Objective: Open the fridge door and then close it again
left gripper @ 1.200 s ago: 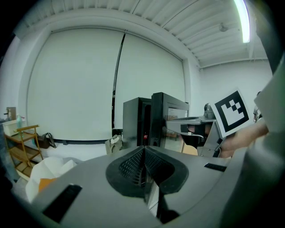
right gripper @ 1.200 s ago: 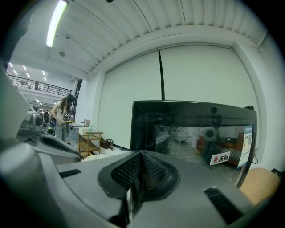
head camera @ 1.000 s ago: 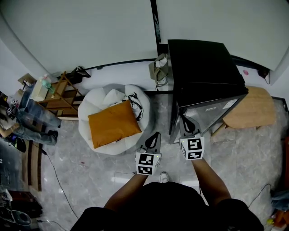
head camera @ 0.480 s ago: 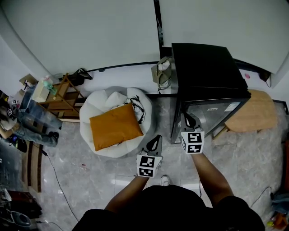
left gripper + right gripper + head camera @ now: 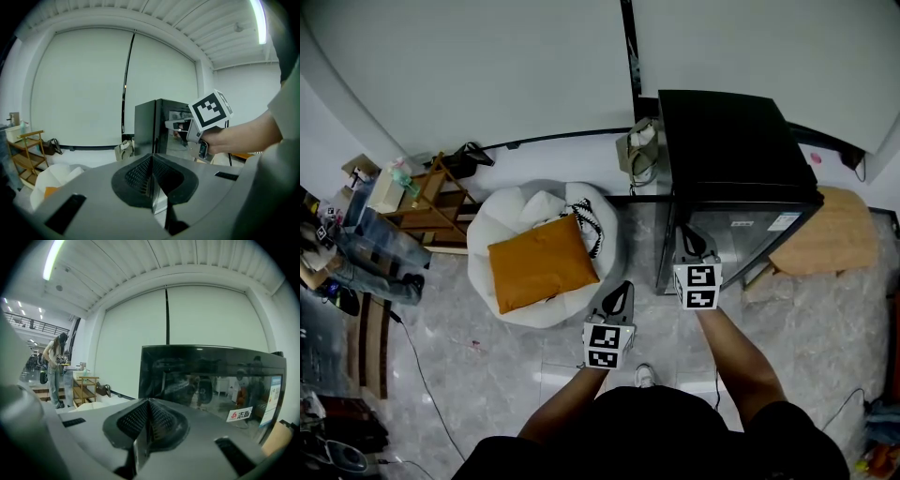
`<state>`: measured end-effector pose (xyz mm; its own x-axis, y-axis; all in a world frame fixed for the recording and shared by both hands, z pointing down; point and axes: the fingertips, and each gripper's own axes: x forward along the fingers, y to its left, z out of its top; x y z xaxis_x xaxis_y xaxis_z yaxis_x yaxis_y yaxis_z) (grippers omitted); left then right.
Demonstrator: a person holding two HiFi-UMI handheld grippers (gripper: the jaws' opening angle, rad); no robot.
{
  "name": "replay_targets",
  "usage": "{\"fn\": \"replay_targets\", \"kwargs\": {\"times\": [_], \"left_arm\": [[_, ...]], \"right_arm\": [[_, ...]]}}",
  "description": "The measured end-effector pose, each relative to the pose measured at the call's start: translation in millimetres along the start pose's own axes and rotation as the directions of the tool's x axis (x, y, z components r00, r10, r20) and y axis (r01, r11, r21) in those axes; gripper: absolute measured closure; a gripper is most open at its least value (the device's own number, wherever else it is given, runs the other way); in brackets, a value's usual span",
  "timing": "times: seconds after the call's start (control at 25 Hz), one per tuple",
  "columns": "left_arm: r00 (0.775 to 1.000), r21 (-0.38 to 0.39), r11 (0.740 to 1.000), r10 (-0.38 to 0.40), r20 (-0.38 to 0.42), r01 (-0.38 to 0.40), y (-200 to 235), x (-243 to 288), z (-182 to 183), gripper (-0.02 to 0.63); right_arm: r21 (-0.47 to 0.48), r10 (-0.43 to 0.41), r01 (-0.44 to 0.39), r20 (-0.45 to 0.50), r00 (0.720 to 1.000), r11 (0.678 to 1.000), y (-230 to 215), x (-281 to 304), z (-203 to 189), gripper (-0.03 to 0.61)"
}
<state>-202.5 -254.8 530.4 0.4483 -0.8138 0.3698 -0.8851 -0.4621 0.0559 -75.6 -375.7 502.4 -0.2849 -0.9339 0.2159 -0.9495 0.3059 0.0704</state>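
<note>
Right tool has edged nearer the fridge door, murky with reflections.

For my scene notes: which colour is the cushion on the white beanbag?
The cushion is orange; the head view shows it best.
</note>
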Motion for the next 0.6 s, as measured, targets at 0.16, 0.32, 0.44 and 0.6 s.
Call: {"fn": "replay_targets", "kwargs": {"times": [0.16, 0.32, 0.44, 0.6], "left_arm": [[1.0, -0.009, 1.0, -0.004, 0.008, 0.005, -3.9, -2.0, 0.7, 0.591], [1.0, -0.02, 1.0, -0.012, 0.011, 0.012, -13.8, -6.8, 0.2, 0.591], [1.0, -0.022, 1.0, -0.016, 0.012, 0.016, -20.6, -10.6, -0.8, 0.591], [1.0, -0.03, 0.999, -0.016, 0.017, 0.016, -27.0, -15.9, 0.1, 0.591]], "right_arm": [[0.0, -0.002, 0.002, -0.007, 1.0, 1.0, 0.6, 0.5, -1.5, 0.558], [0.016, 0.043, -0.043, 0.011, 0.999, 0.999, 6.2, -13.2, 5.6, 0.558], [0.017, 0.058, -0.059, 0.034, 0.998, 0.998, 8.2, -35.8, 11.6, 0.558], [0.035, 0.067, -0.069, 0.064, 0.996, 0.997, 7.9, -72.2, 19.5, 0.558]]}}
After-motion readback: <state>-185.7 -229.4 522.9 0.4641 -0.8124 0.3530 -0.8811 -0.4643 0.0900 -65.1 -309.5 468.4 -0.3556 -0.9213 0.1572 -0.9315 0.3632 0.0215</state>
